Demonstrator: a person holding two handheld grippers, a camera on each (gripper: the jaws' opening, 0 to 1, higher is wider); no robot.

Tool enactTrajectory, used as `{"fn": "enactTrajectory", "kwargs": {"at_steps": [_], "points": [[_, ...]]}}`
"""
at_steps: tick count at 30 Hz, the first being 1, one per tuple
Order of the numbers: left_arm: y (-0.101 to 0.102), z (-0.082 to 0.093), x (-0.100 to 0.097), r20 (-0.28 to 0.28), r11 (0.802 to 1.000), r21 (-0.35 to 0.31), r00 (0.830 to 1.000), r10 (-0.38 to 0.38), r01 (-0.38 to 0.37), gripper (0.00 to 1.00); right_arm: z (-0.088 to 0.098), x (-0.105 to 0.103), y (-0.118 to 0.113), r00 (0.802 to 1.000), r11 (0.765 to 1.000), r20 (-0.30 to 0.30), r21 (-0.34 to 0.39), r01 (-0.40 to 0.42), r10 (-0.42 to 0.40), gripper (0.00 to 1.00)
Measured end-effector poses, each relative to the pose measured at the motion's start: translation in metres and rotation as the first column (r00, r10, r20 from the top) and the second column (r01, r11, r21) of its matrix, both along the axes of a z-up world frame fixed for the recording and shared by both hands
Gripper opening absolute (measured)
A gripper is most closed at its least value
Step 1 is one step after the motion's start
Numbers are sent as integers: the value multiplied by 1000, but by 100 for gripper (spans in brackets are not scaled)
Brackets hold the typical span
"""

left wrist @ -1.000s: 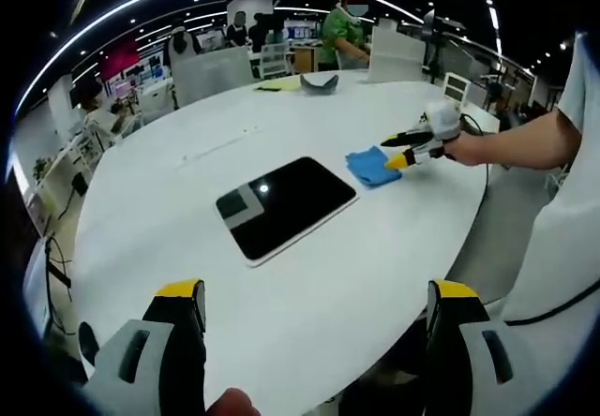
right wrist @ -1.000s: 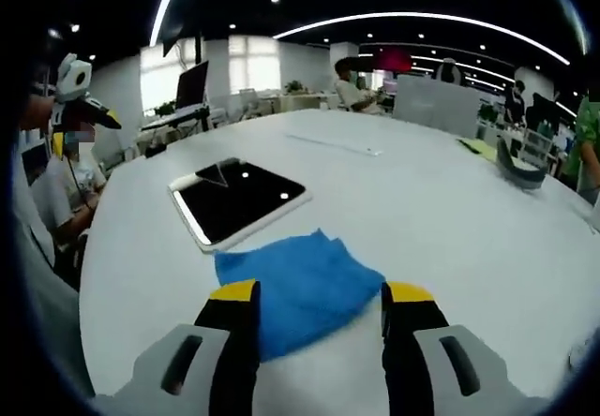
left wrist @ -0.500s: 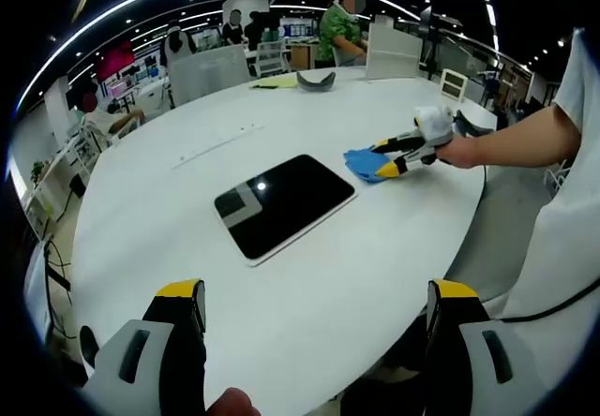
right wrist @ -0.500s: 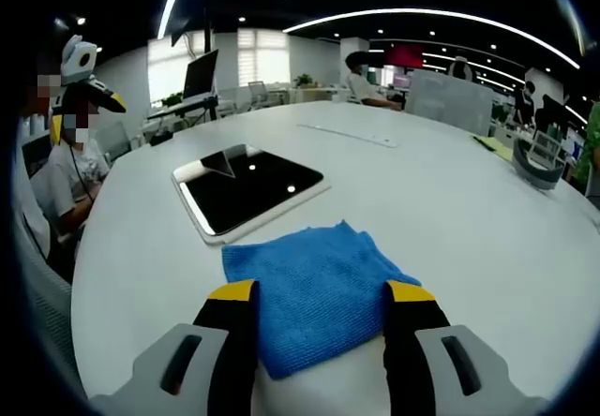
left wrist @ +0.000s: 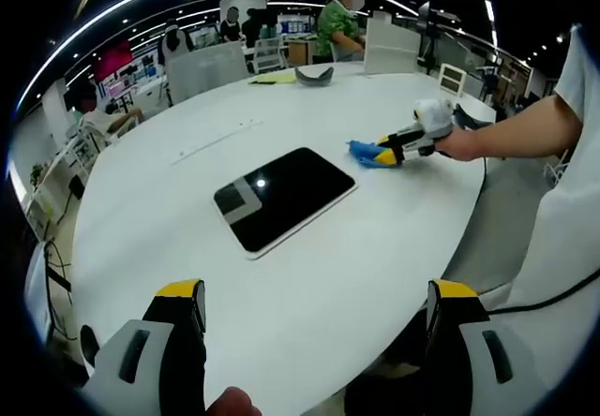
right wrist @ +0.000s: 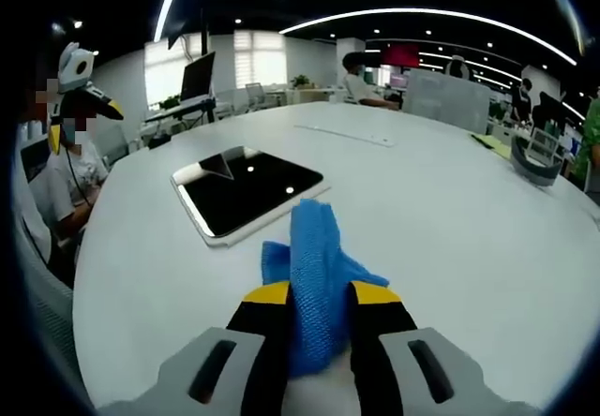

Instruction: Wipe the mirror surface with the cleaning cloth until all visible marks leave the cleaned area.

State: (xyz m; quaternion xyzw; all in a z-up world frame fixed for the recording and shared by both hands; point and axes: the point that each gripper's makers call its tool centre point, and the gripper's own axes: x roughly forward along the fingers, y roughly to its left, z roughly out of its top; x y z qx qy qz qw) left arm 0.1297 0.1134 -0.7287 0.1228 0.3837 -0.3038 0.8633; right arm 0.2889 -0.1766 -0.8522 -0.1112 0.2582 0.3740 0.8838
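Right gripper pinches the bunched blue cloth beside the mirror; left gripper hovers wide.

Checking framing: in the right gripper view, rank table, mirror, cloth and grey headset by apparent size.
1. table
2. mirror
3. cloth, bunched between the closed jaws and near the camera, so it may look oversized; close to the mirror
4. headset, far off

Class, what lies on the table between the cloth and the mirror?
Nothing: in the right gripper view, a bare strip of white table separates the cloth from the mirror.
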Motion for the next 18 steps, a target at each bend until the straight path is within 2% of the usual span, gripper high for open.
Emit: {"fn": "enactTrajectory", "kwargs": {"at_steps": [5,14,18], "points": [[0,0,0,-1,1000,-8,1000,4,-4,99,1,-2,2,1000,1000,-13,-3,7,-7,6],[-1,-1,0,-1,1000,-10,1000,3,-3,99,1,-1,1,1000,1000,-13,1,15,-15,5],[0,-2,0,-1,1000,-14,1000,6,-6,99,2,0,1,997,999,-55,22,48,-47,5]]}}
